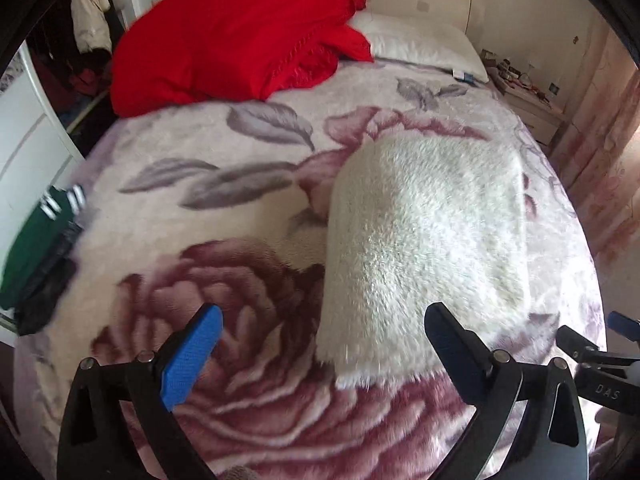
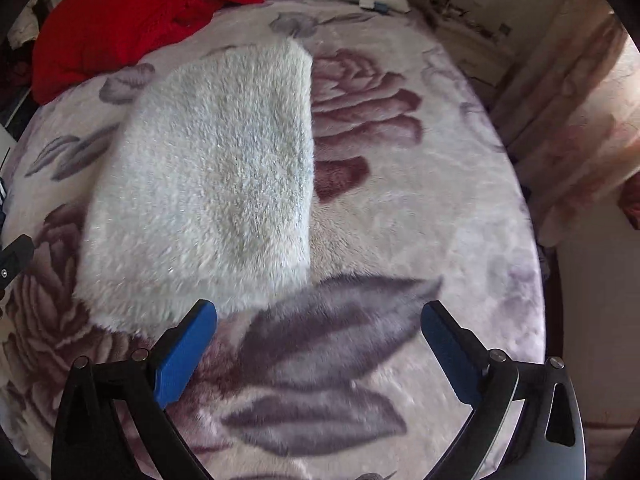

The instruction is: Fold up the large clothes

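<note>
A white fluffy garment (image 1: 428, 240) lies folded into a long rectangle on the floral bed blanket (image 1: 224, 208); it also shows in the right wrist view (image 2: 208, 184). My left gripper (image 1: 324, 324) is open and empty, hovering over the garment's near edge. My right gripper (image 2: 320, 320) is open and empty, just off the garment's near right corner, above the blanket (image 2: 420, 220). The right gripper's tip (image 1: 600, 352) shows at the right edge of the left wrist view.
A red blanket (image 1: 240, 28) is heaped at the head of the bed beside a white pillow (image 1: 420, 40). A green and black garment (image 1: 36, 256) lies at the left bed edge. A nightstand (image 1: 532, 100) and a curtain (image 2: 580, 120) stand to the right.
</note>
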`<state>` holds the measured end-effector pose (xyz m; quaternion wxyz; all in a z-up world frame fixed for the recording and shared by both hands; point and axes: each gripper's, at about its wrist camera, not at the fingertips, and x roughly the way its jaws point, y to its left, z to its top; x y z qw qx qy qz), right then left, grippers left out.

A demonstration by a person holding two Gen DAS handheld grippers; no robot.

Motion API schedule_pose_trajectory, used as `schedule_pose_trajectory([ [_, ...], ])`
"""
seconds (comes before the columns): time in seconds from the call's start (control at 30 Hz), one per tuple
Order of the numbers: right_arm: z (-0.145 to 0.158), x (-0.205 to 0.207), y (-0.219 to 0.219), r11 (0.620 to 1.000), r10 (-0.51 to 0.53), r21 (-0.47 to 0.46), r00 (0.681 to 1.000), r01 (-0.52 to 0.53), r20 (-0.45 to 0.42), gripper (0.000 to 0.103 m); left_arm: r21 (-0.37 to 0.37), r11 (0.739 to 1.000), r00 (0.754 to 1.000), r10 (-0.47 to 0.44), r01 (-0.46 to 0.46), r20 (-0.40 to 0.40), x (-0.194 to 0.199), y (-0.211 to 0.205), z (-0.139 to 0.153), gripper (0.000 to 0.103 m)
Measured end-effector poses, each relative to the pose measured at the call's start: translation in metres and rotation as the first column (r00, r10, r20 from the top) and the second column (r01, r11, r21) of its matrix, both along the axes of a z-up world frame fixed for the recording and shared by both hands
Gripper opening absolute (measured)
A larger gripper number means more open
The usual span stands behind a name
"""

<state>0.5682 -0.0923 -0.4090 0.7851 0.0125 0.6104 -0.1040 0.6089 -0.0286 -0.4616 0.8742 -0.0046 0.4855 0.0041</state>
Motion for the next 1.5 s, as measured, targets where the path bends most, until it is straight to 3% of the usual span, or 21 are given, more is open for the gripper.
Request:
schedule_pose_trajectory([
  [0.1,0.050,-0.034,-0.038,1.000,-0.026,0.007,0.999,0.026,0.028,0.103,0.001,1.000,1.000,0.004,-0.004,0.019,-0.020,-0.001,0.028,0.103],
  [0.3,0.093,-0.069,-0.102,1.000,-0.029,-0.002,0.993,0.029,0.118,0.103,-0.008,1.000,0.998,0.004,-0.003,0.065,-0.066,-0.005,0.090,0.103],
  [0.73,0.260,-0.193,-0.108,0.998,0.005,-0.067,0.965,0.013,0.261,0.103,-0.047,0.999,0.990,0.001,0.006,0.139,-0.206,-0.015,0.229,0.103],
  [1.03,0.362,-0.294,-0.125,0.999,0.008,-0.052,0.939,0.010,0.342,0.103,-0.017,1.000,0.976,0.003,0.000,0.216,-0.305,-0.020,0.317,0.103],
  [1.3,0.435,-0.370,-0.146,0.999,0.015,-0.043,0.899,0.004,0.438,0.103,-0.031,0.999,0.966,0.032,-0.024,0.258,-0.357,-0.025,0.371,0.103],
  [1.5,0.477,-0.410,-0.154,0.999,0.027,-0.040,0.888,-0.010,0.458,0.103,-0.013,0.999,0.958,0.038,-0.035,0.283,-0.382,-0.030,0.402,0.103],
])
